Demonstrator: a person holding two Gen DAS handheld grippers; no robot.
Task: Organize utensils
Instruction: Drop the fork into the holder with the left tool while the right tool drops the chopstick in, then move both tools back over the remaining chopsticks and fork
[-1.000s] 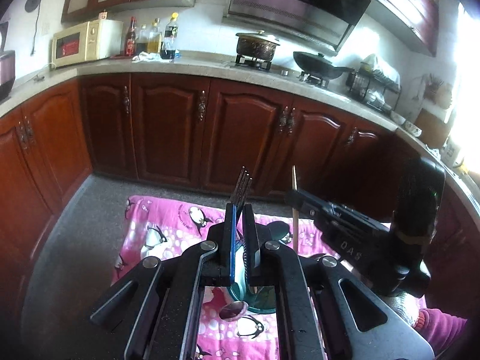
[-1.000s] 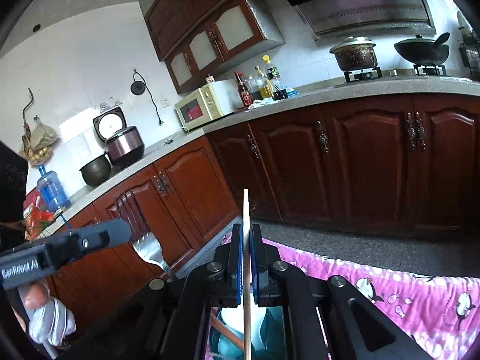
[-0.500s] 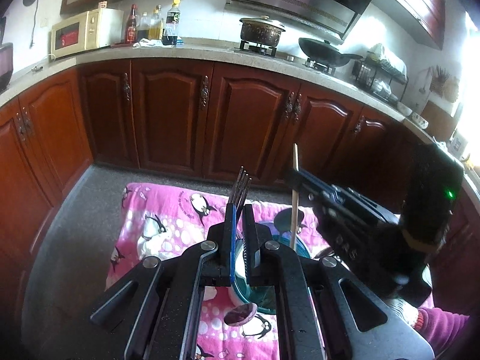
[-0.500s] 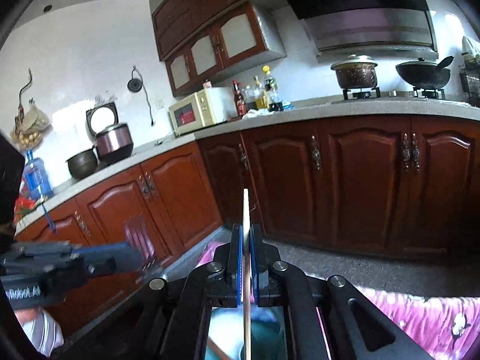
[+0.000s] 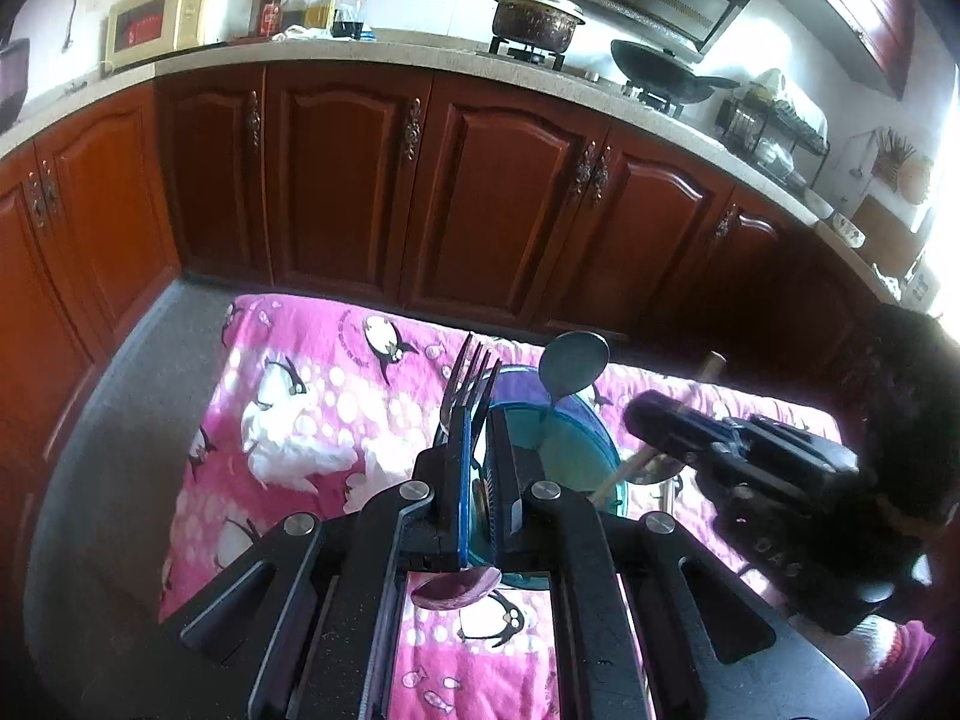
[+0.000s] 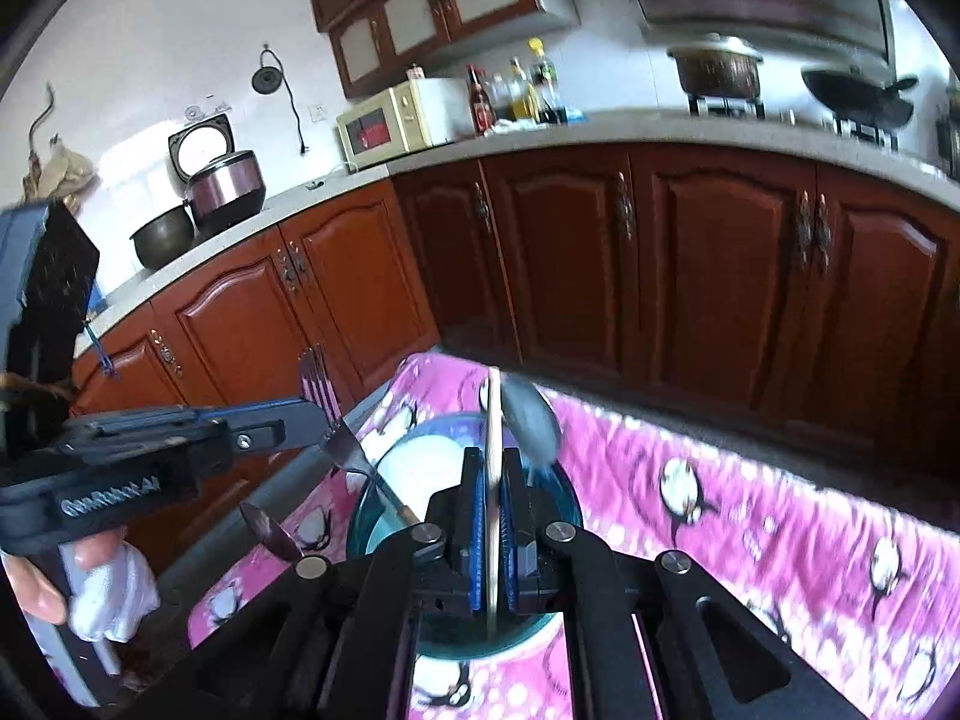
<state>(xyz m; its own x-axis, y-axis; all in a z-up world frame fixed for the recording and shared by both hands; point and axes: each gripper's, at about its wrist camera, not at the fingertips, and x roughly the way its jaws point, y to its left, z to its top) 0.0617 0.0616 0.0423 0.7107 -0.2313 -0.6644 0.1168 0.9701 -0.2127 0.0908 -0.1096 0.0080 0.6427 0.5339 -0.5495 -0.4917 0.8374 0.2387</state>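
Note:
My left gripper (image 5: 478,420) is shut on a metal fork (image 5: 468,381), tines up, just above a teal cup (image 5: 576,450) on the pink penguin cloth (image 5: 312,396). A grey spoon (image 5: 573,360) stands in the cup. My right gripper (image 6: 492,462) is shut on a wooden chopstick (image 6: 493,420) held upright over the same cup (image 6: 390,516); the chopstick's lower end reaches into the cup (image 5: 618,474). The left gripper and fork (image 6: 321,390) show at the left of the right wrist view. A dark spoon (image 5: 459,588) lies on the cloth beside the cup.
Dark red kitchen cabinets (image 5: 492,192) run behind the cloth-covered table. The counter carries a microwave (image 5: 174,18), bottles (image 5: 312,0), a pot (image 5: 534,15) and a wok (image 5: 666,69). Grey floor (image 5: 126,408) lies to the left.
Both grippers have come down and tilted toward the cup. The chopstick's lower end has gone into the cup and the fork has dropped close to the cup's rim.

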